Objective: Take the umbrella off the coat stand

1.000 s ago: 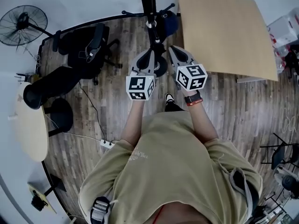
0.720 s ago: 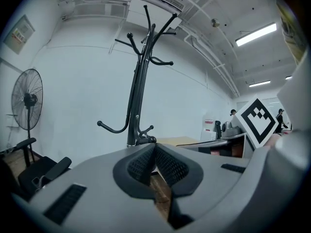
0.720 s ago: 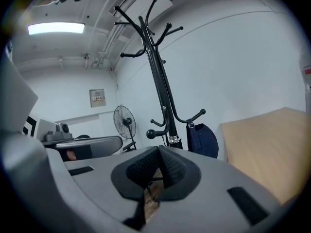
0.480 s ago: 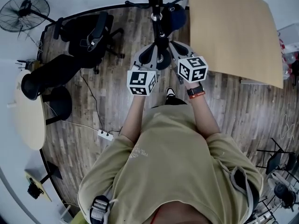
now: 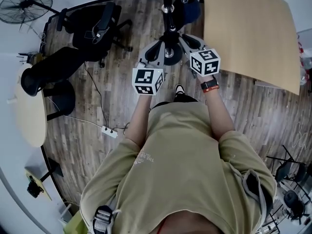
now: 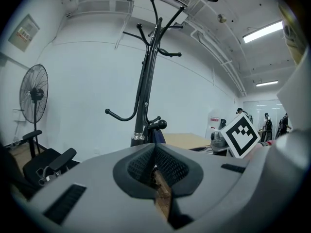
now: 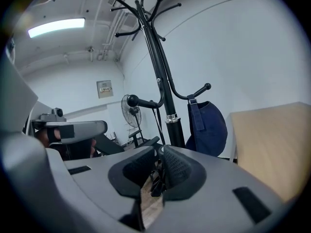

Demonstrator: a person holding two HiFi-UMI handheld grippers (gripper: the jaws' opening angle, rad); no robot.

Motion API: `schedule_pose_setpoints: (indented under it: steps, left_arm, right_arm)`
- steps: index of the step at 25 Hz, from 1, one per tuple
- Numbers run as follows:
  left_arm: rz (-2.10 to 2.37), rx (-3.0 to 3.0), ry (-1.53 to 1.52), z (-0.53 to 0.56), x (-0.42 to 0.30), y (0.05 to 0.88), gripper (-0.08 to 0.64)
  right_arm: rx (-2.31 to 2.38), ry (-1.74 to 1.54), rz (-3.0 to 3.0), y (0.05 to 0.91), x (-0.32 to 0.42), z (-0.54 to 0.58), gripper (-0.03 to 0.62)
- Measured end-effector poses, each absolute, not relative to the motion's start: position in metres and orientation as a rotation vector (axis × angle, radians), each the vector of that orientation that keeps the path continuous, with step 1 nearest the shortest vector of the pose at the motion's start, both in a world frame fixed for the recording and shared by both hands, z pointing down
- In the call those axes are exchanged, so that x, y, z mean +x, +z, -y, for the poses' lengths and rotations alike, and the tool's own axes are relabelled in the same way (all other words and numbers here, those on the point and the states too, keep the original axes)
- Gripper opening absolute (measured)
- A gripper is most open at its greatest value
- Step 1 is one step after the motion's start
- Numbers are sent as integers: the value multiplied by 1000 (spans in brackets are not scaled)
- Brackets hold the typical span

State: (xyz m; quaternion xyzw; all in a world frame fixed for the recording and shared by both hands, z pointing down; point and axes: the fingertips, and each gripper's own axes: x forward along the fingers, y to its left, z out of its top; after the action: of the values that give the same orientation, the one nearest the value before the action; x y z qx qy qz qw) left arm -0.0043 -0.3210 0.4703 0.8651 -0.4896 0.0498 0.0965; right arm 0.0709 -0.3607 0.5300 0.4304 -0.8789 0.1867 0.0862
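Wood floor [image 5: 107, 106] runs under us, with white wall beyond. At far left stands a fan [image 5: 22, 4], then black chairs [image 5: 92, 30]. Our left gripper [image 6: 154, 154] has its pads met at the tips, with nothing in them. Past it rises the black stand [image 6: 146, 81], most hooks bare. We find no plain umbrella on it. The one thing hanging is a navy bundle [image 7: 206, 127], slung by a strap from a low hook [image 7: 194, 92] on the stand's right side. Whether that is the umbrella folded in a sleeve, or a cap or bag, we cannot tell. Our right gripper [image 7: 157, 166] is opening, its pads a slit apart and pressing on nothing. A table [image 5: 253, 28] fills the right.

If the bundle is the umbrella, we judge it light, soft and slick outside with a stiff core, and likely to swing on its strap. We would pinch the strap just under the hook, or the bundle's upper part, and lift it over the hook's knob.

Against a second ago, fan, stand and table have slid toward the top edge in head view. Both marker cubes ride higher too, and the right one looks slightly smaller, so we take that hand to have sunk.
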Motion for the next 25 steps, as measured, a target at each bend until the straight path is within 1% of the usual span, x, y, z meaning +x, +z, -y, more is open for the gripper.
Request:
schedule_pose_setpoints:
  steps: [9,16,22,25]
  left_arm:
    - [1449,2547,153,329,-9,486,25]
    - [1410,2566,172,331,-7,498,25]
    - [1399,2561,191,331,-8,506,25]
    - [1388,2537,165,332,-9,509,25]
  right_arm:
    - [1152,479,2641,553,79,379,86]
    - [1030,418,2679,570,71,388,127]
    - [964,438,2712,580,64,397,151]
    - [930,444,2718,588,58,402,181]
